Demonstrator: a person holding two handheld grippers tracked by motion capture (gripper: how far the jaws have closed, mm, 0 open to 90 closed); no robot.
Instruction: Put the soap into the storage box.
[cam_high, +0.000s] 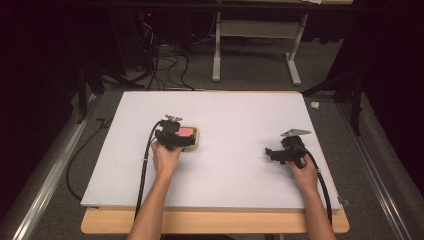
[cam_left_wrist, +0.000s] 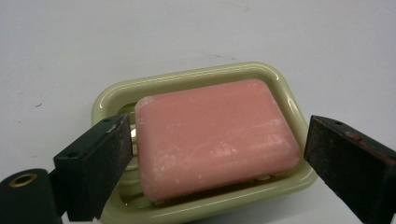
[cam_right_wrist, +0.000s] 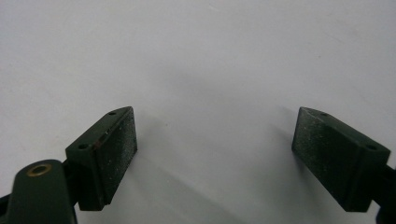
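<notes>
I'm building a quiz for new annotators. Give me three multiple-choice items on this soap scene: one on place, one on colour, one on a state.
1. Where does the pink soap bar lie?
A. in the pale green soap dish
B. on the bare white table
C. on the floor

2. What colour is the soap dish?
A. blue
B. pale green
C. black

3. How stands the left gripper?
A. shut beside the dish
B. raised far above the table
C. jaws apart, either side of the bar

Answers: 1 A, the dish's rim rings the bar; 2 B, seen in the left gripper view; 3 C, a gap shows at both pads.
</notes>
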